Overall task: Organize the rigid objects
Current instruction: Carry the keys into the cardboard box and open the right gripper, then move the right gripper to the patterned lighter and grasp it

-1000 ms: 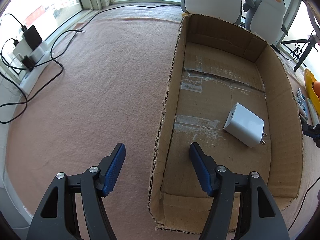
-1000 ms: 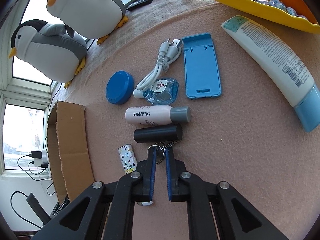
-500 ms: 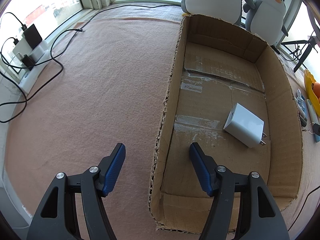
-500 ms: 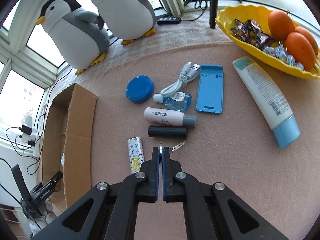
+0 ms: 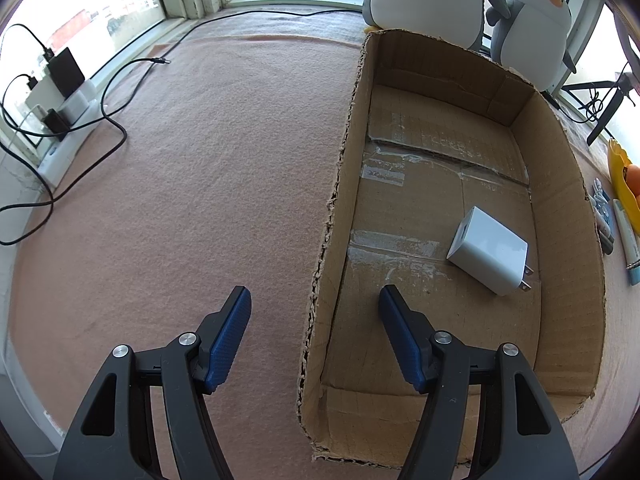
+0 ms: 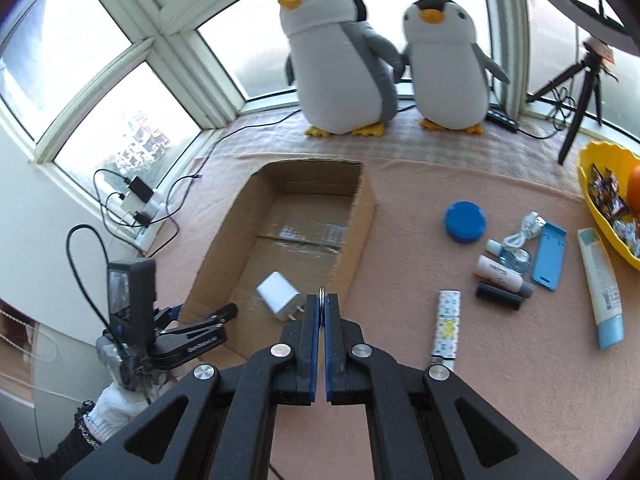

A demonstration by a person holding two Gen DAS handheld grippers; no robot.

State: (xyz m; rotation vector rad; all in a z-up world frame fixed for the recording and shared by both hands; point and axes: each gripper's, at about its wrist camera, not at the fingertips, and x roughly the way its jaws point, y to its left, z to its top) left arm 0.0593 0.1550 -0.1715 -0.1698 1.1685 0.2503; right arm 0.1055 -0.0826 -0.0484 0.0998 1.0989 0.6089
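My left wrist camera looks steeply down from close above the near end of the box (image 5: pixel 560 184), one wall running between my fingers, carpet (image 5: pixel 200 180) to the left. My right wrist camera sits higher and further back, facing the penguins (image 6: pixel 340 60) at the window. Both views share the box, the charger (image 5: pixel 488 256) in it and the penguins.

The right claw (image 6: pixel 321 300) pinches a thin metal ring (image 6: pixel 321 294) near the cardboard box (image 6: pixel 362 216).
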